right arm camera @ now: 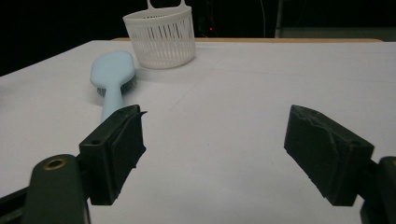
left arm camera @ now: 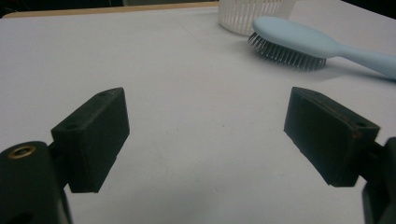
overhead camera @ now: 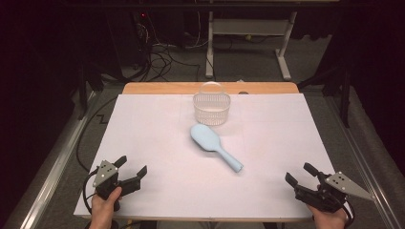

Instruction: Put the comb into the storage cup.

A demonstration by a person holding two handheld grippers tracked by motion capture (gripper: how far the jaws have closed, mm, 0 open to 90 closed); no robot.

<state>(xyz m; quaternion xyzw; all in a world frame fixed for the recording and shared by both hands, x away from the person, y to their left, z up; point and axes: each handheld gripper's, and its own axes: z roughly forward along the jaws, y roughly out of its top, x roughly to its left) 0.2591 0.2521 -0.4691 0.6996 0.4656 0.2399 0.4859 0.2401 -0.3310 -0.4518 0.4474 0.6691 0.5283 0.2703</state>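
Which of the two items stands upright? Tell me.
The white basket, standing on its base with its handle up; the blue hairbrush lies flat, bristles down.

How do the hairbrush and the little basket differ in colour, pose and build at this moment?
The hairbrush is pale blue; the basket is white. The hairbrush lies flat, bristles down, handle pointing toward the person's right side; the basket stands upright with its handle raised. The hairbrush's back is solid and smooth; the basket's wall is slatted and see-through. Both rest on the white table sheet, close together, untouched by either gripper.
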